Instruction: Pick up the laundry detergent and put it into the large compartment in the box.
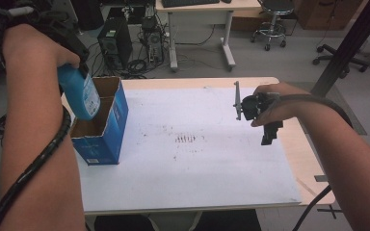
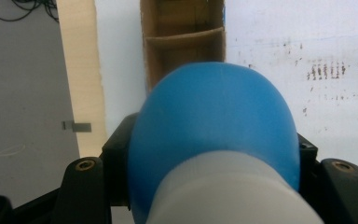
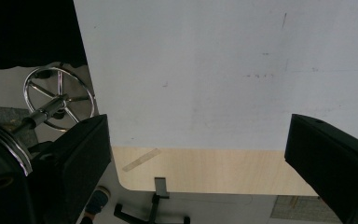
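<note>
A blue bottle (image 1: 82,94) with a white label is clamped between the fingers of the left gripper (image 2: 205,186), held tilted, its lower end at the open top of a blue cardboard box (image 1: 107,126) with inner dividers at the left of the white surface (image 1: 197,163). The label's print is too blurred to read, as is the box's. The right gripper (image 3: 196,154) hovers over the surface's right edge, fingers wide apart and holding nothing.

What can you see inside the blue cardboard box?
The blue cardboard box is open, showing brown walls and a cardboard divider. The blue bottle, held by the left gripper, hides part of the inside.
</note>
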Tool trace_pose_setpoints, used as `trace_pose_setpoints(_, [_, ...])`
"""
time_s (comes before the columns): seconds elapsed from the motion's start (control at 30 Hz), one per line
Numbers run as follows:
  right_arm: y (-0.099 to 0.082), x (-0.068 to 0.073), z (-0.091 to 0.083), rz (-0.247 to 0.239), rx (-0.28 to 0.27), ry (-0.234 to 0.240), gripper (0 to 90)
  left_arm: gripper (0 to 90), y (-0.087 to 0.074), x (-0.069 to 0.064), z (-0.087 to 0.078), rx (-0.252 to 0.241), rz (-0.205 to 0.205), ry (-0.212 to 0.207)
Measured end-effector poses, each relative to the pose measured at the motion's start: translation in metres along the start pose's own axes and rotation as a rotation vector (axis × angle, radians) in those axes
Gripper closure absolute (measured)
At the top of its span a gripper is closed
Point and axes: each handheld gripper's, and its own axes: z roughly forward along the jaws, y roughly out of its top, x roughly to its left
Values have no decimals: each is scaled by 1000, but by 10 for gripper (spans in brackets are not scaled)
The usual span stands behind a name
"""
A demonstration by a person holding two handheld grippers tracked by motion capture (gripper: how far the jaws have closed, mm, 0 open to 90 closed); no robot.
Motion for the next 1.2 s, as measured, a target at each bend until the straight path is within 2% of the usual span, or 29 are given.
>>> trace_pose_setpoints(0.3, [3, 1, -1, -4, 3, 0, 68, 386, -2, 8, 25, 7, -6, -6])
trace_pose_setpoints(0.53, [5, 2, -4, -9, -2, -7, 69, 386, -2, 9, 43, 7, 5, -13])
trace_pose_setpoints(0.93, [4, 2, -5, -8, -1, -8, 69, 386, -3, 13, 88, 41, 5, -20])
trace_pose_setpoints(1.2, [4, 2, -5, -8, 3, -6, 69, 386, -3, 13, 106, 56, 6, -23])
